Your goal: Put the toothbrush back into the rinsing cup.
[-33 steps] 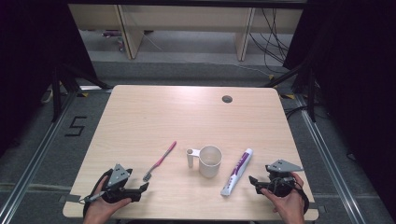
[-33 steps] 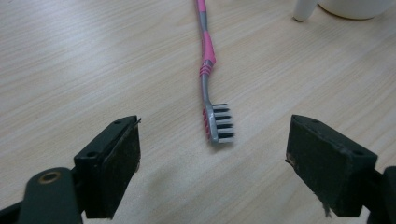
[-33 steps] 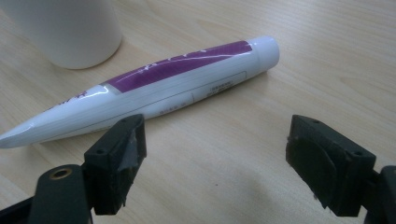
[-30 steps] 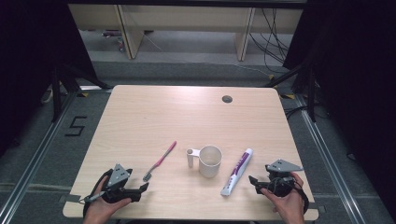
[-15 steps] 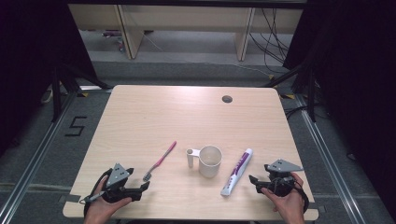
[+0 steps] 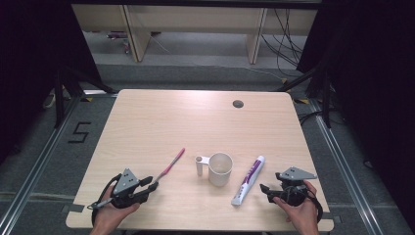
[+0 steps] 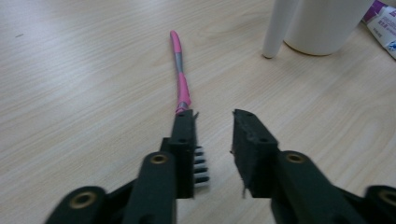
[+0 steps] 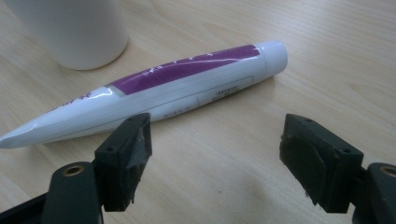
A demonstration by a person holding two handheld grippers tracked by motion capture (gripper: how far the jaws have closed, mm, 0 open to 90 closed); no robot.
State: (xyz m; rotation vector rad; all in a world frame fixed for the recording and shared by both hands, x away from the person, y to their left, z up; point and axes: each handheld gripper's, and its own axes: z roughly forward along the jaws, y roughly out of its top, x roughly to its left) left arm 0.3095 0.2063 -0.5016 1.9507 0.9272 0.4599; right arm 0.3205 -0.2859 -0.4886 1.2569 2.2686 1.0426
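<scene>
I am holding my left tongs (image 7: 215, 140) parted beside a pink toothbrush (image 7: 180, 79) on the table (image 6: 195, 122), while my right tongs (image 8: 224, 154) are gaping wide near a toothpaste tube (image 8: 163, 88) lying beside a white cup (image 6: 220, 169).

A light wooden surface (image 6: 161, 122) carries a pink toothbrush (image 6: 170, 165), a white mug (image 6: 219, 169) with its handle to the left, and a white-and-purple toothpaste tube (image 6: 248, 179). The left hand-held gripper (image 6: 147, 185) rests at the toothbrush's near end; the right hand-held gripper (image 6: 266, 190) sits just beside the tube.
</scene>
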